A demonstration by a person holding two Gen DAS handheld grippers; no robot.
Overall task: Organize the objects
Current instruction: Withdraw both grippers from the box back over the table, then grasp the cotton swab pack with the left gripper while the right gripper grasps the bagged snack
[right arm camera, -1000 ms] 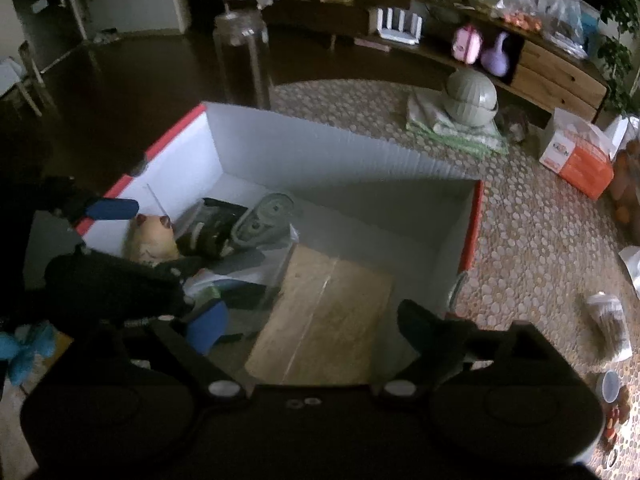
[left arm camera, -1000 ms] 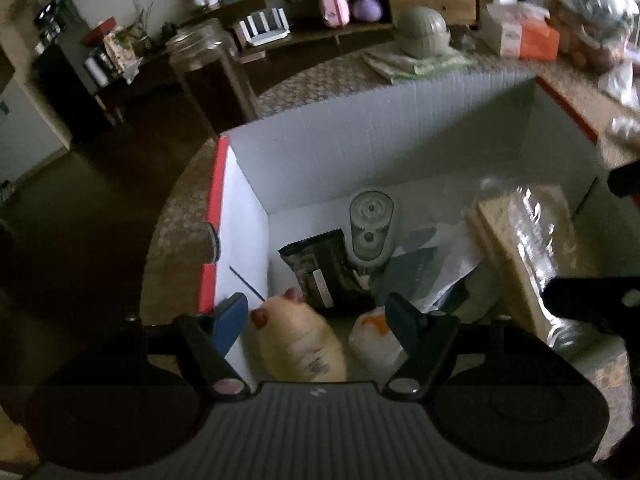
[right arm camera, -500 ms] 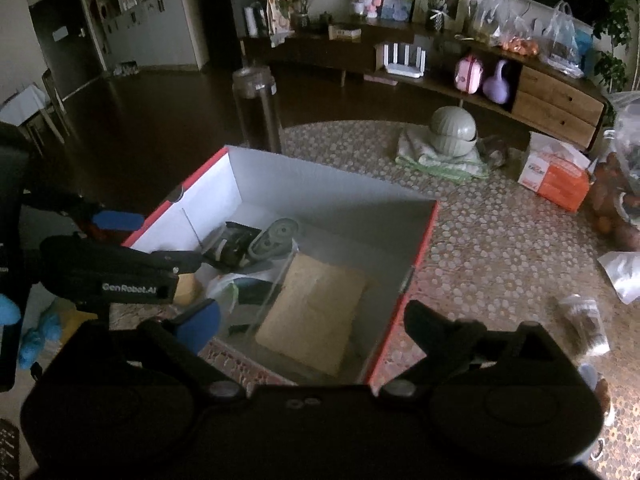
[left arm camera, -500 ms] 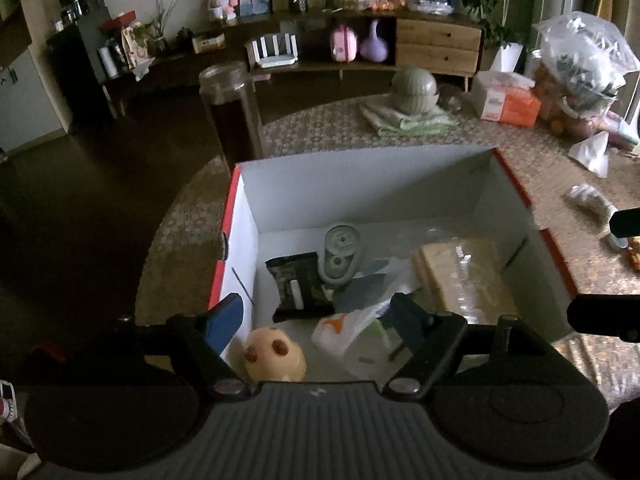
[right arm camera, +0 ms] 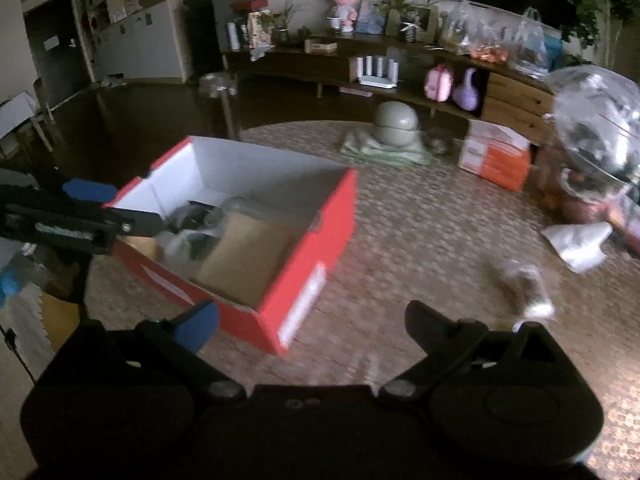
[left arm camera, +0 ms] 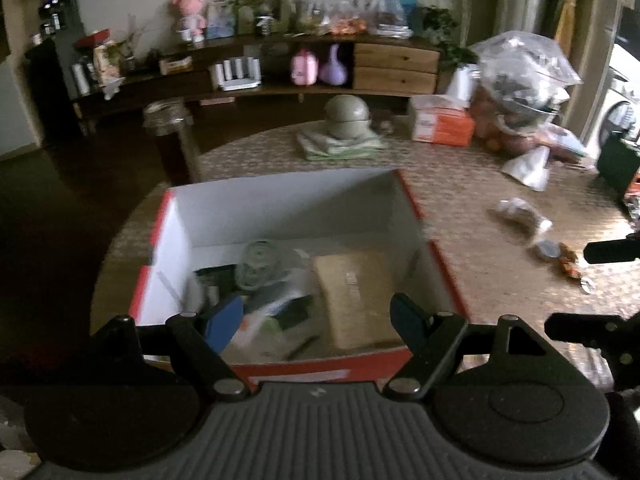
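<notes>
A red cardboard box [left arm camera: 444, 276] with a white inside stands on the round patterned table; it also shows in the right wrist view [right arm camera: 308, 264]. It holds a tan wrapped block [left arm camera: 352, 296], a grey round gadget [left arm camera: 256, 264], dark packets and white bags. My left gripper [left arm camera: 316, 320] is open and empty, above the box's near wall. My right gripper [right arm camera: 312, 324] is open and empty, above the table right of the box. A small clear bag of brown bits [right arm camera: 520, 284] lies on the table beyond it.
A grey domed bowl stack on folded cloth [left arm camera: 346, 124], an orange tissue box [left arm camera: 440, 124], a big plastic bag [left arm camera: 520, 80] and a white wrapper [left arm camera: 528, 168] sit at the table's back and right. A tall dark jar [left arm camera: 168, 140] stands at the back left.
Both grippers have pulled back and up, out of the box. The right gripper has swung to the right, over the bare table. The box contents have not moved.
</notes>
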